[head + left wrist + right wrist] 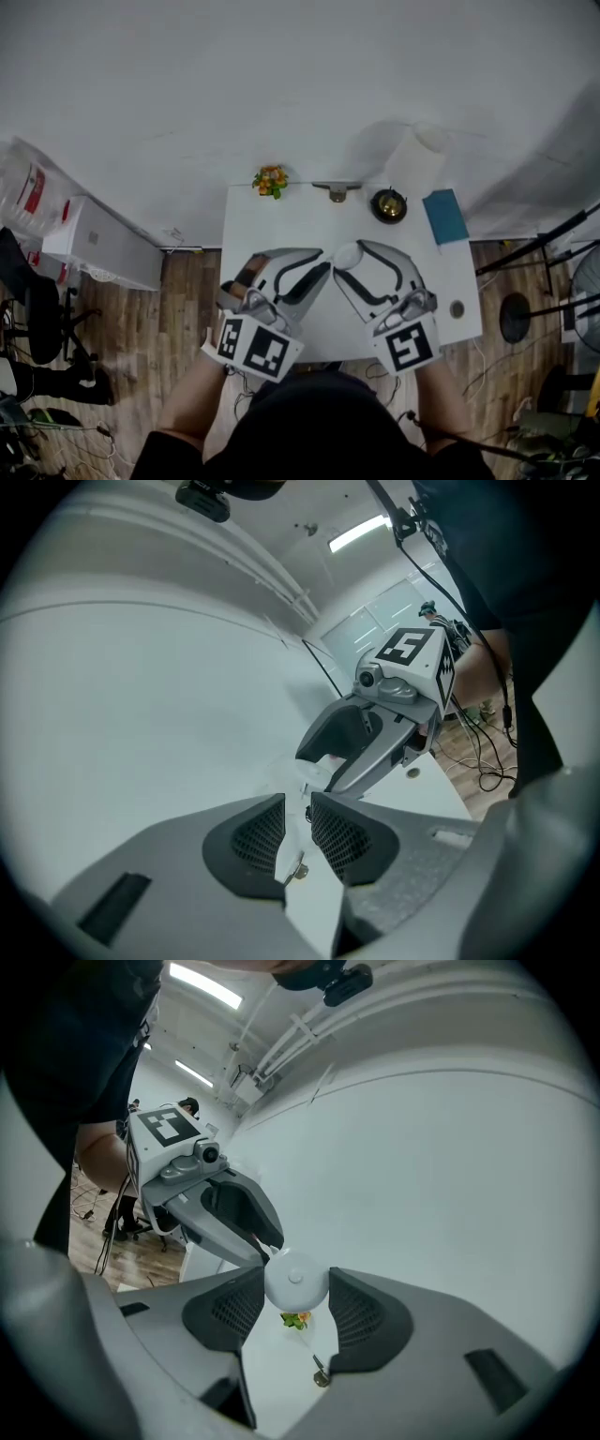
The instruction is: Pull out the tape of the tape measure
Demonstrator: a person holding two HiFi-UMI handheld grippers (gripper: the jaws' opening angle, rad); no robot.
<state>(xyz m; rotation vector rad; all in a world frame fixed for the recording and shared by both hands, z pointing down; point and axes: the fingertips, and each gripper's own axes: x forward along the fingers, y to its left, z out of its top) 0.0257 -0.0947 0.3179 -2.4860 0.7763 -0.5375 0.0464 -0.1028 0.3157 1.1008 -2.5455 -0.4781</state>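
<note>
A small round white tape measure sits between the pads of my right gripper, which is shut on its case. In the head view the case hangs above the white table, at the tip of the right gripper. My left gripper points at it from the left, and its tips meet the case's edge. In the left gripper view the left gripper has its jaws drawn almost together, just in front of the case. The tape's end is too small to make out.
At the table's back edge lie a small bunch of flowers, a metal hook, a round black object, a blue book and a white roll. Wooden floor, stands and cables surround the table.
</note>
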